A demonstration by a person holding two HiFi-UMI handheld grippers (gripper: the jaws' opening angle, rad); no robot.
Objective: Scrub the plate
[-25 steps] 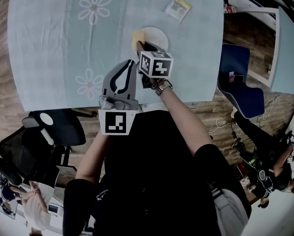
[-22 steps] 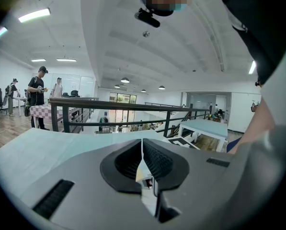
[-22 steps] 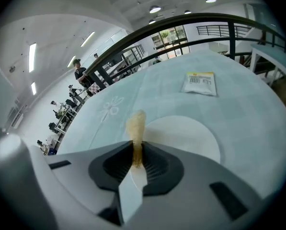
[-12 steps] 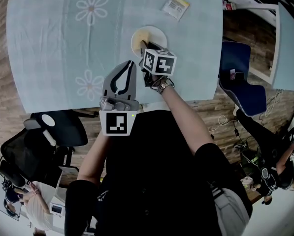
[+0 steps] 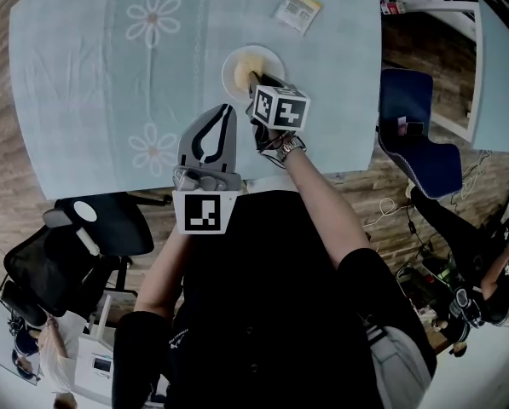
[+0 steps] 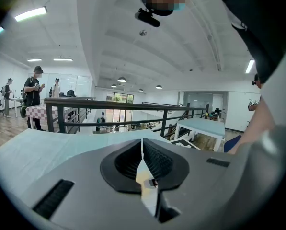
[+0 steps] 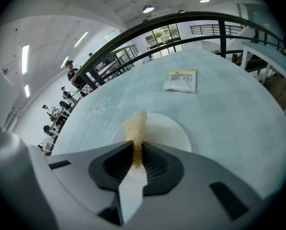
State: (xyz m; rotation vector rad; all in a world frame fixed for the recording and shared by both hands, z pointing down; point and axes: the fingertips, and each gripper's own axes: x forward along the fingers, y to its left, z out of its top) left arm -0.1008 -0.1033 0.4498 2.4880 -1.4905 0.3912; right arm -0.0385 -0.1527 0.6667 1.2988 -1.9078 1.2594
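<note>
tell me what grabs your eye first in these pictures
The right tongs pinch a yellow sponge over the white plate, mid-way across the pale blue flowered cloth. The left tongs hang shut and empty by the cloth's near edge. A yellow-labelled packet lies beyond the plate.

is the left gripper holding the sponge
No, the left gripper has its jaws together on nothing; the sponge is clamped in the right gripper.
</note>
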